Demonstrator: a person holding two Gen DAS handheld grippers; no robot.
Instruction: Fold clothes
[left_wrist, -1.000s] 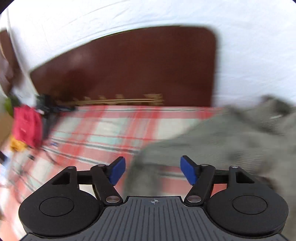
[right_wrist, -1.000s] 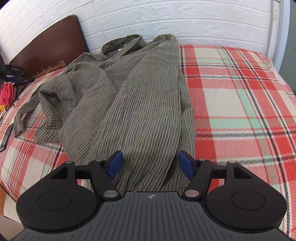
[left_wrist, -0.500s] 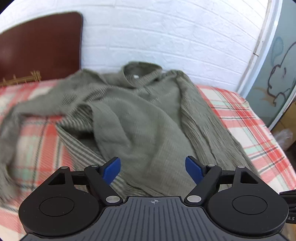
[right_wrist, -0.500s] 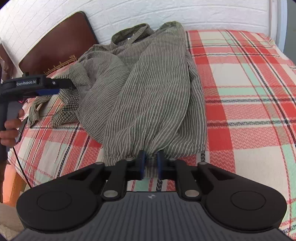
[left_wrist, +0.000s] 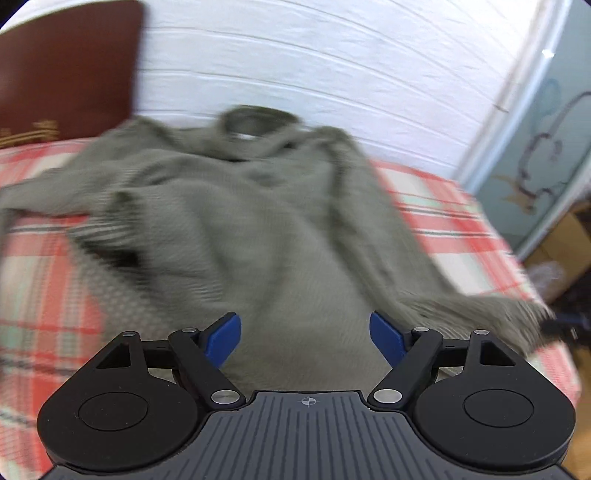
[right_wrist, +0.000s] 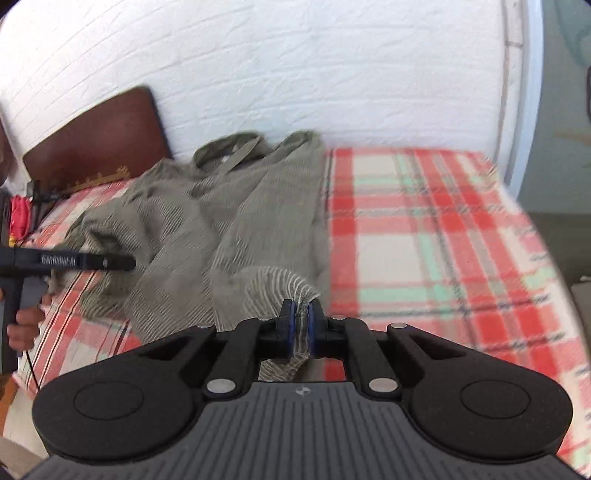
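Observation:
An olive striped shirt (left_wrist: 236, 229) lies crumpled on the red plaid bed (left_wrist: 454, 236), its collar toward the white wall. My left gripper (left_wrist: 306, 334) hovers open over the shirt's near part, with nothing pinched between its blue pads. In the right wrist view the same shirt (right_wrist: 229, 221) spreads over the bed's left half. My right gripper (right_wrist: 301, 323) is shut on the shirt's hem, and a bunch of lifted cloth rises from the pads. The left gripper (right_wrist: 122, 263) shows there from the side, above the shirt's left edge, held by a hand (right_wrist: 22, 325).
A dark brown headboard (right_wrist: 99, 144) stands at the bed's left end against the white brick wall (right_wrist: 332, 66). Red and black items (right_wrist: 20, 218) sit by the headboard. The plaid bedcover (right_wrist: 424, 240) lies bare right of the shirt. A pale blue door (left_wrist: 546, 147) stands at right.
My right gripper closed on the shirt's hem and lifted it off the bed. My left gripper swung from the headboard side over to the shirt and stayed open.

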